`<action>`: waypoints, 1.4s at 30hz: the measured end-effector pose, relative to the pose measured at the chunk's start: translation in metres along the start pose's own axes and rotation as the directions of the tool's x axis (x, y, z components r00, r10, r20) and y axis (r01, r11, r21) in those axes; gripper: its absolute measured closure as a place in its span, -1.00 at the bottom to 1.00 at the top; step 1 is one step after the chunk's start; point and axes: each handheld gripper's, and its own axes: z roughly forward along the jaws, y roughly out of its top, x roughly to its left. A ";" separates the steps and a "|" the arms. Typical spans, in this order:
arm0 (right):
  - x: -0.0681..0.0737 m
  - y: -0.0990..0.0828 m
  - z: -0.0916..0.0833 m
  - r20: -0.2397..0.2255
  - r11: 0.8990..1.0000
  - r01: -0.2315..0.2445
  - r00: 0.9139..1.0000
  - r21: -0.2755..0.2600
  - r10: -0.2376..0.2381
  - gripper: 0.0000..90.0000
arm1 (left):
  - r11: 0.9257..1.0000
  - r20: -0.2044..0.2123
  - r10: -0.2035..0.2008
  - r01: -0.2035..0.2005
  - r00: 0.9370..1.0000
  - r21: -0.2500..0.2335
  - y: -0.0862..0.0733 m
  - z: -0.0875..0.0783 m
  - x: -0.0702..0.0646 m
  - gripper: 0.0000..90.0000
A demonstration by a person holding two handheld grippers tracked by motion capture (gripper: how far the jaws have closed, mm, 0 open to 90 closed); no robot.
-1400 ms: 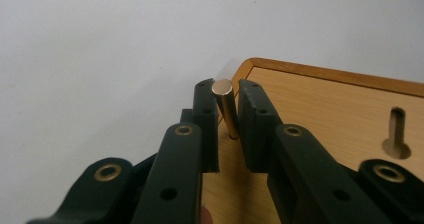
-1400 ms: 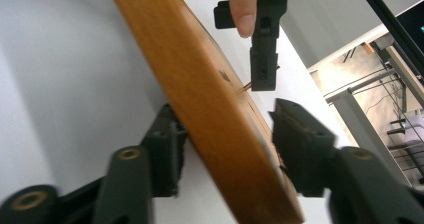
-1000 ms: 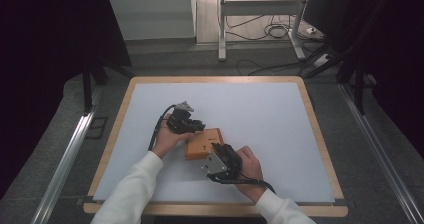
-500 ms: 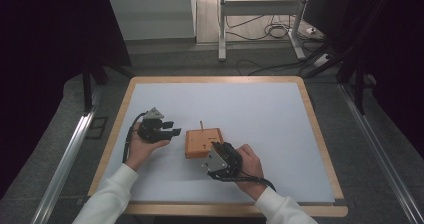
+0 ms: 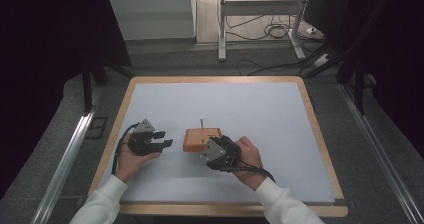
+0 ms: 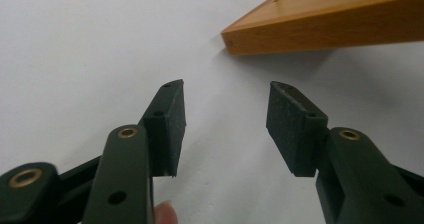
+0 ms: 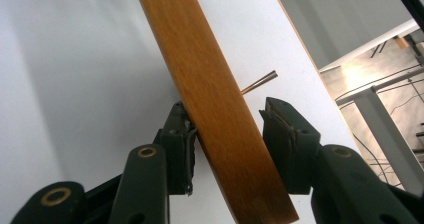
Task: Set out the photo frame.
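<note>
From above, a wooden block (image 5: pixel 201 139) with a thin upright peg (image 5: pixel 201 123) lies on the near middle of the white board (image 5: pixel 260 109). The right gripper (image 5: pixel 212 153) sits at its near right corner. The right gripper view shows what the high view hides: the block's edge stands between the jaws, one pad (image 7: pixel 186 144) touching, the other just clear, jaws closing. The left gripper (image 5: pixel 163 139), well left of the block, has opened wide and holds nothing; its view shows the block's corner (image 6: pixel 235 36) ahead.
</note>
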 end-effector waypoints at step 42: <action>-0.049 0.038 -0.037 -0.163 0.994 -0.040 0.986 -0.106 0.022 0.53 | 0.999 0.004 -0.034 0.034 0.999 -0.017 -0.007 0.000 0.004 0.10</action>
